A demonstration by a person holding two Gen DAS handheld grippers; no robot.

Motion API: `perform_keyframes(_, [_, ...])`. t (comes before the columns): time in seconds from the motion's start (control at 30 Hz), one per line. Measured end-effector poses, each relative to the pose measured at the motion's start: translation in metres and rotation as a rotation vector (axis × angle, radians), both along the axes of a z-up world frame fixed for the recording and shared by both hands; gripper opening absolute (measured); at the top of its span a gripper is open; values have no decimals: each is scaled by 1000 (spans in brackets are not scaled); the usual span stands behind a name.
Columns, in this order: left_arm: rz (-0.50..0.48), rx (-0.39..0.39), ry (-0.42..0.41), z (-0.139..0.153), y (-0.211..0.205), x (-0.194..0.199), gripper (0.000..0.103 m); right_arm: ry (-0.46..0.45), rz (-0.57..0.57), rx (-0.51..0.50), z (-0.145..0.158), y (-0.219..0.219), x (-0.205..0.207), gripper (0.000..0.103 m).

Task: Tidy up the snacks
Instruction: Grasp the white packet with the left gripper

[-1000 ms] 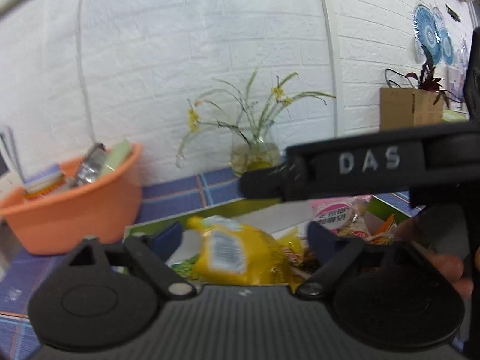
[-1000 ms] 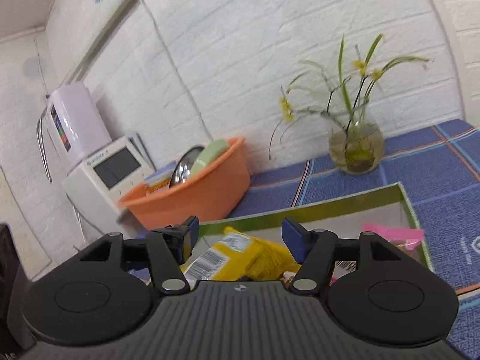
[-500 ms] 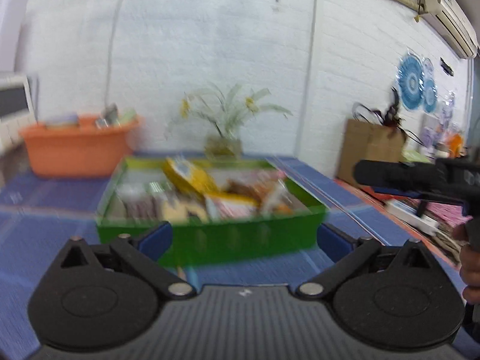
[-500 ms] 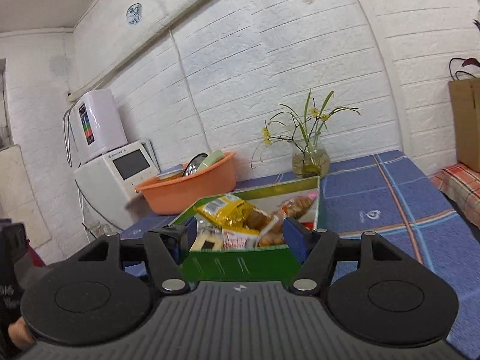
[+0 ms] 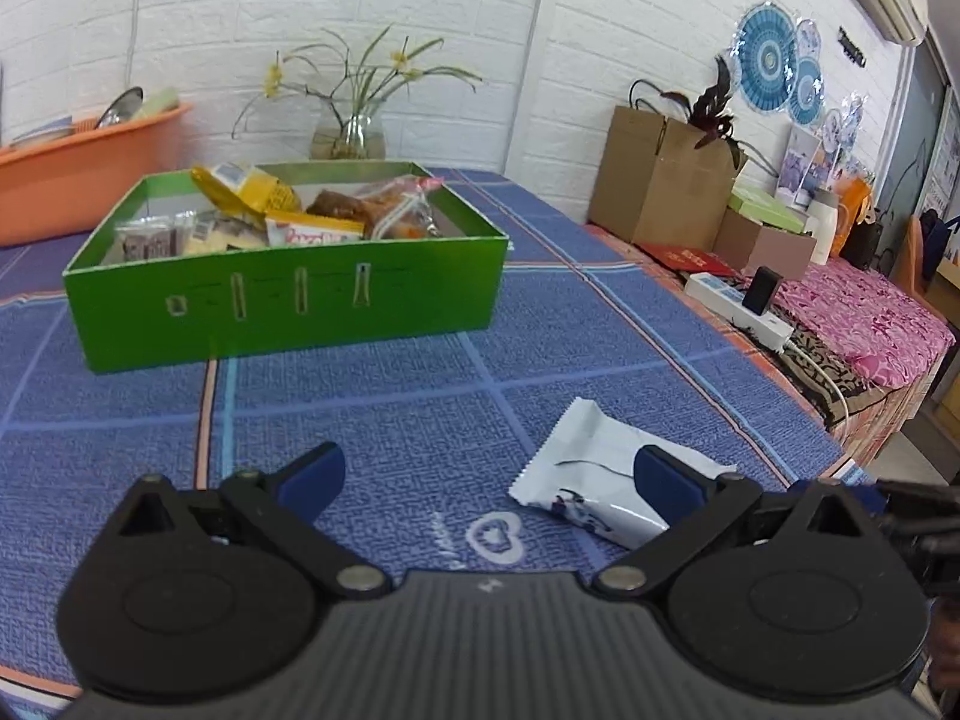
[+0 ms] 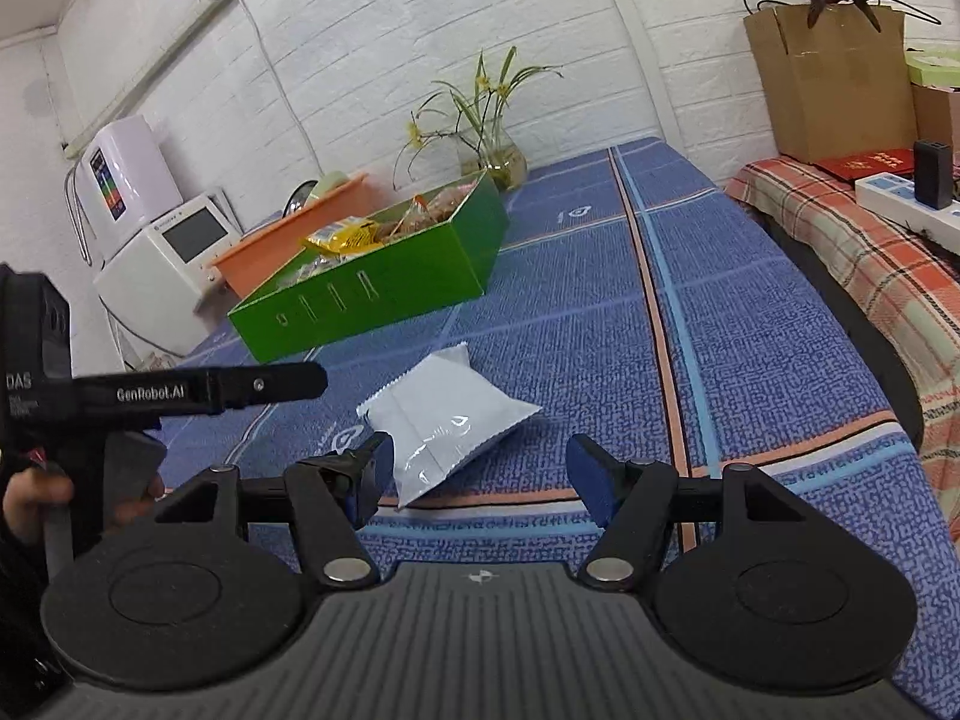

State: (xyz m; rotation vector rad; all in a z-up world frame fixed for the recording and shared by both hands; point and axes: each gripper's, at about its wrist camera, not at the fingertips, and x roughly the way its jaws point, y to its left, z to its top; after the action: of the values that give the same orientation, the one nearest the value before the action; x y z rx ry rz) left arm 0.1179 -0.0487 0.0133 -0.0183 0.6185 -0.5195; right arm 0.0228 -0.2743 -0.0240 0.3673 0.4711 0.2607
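Observation:
A green box (image 5: 288, 294) holds several snack packets, among them a yellow bag (image 5: 252, 192); it also shows in the right wrist view (image 6: 372, 294). A white snack packet (image 5: 594, 480) lies alone on the blue tablecloth near the front; it also shows in the right wrist view (image 6: 444, 420). My left gripper (image 5: 489, 477) is open and empty, low over the cloth, its right finger just in front of the packet. My right gripper (image 6: 480, 471) is open and empty, with the packet just beyond its fingers.
An orange basin (image 5: 78, 162) and a glass vase with flowers (image 5: 348, 132) stand behind the box. A white appliance (image 6: 174, 258) sits at the far left. A side bench carries a brown paper bag (image 5: 654, 180) and a power strip (image 5: 744, 306).
Both grippers have pulled back from over the green box to the front of the table. The lone white packet has come into view in front of them.

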Motion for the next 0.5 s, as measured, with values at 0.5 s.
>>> perform_keyframes(0.5, [-309,6,28,-29,-41,29,102,153,-81,508,-20,-37,27,103])
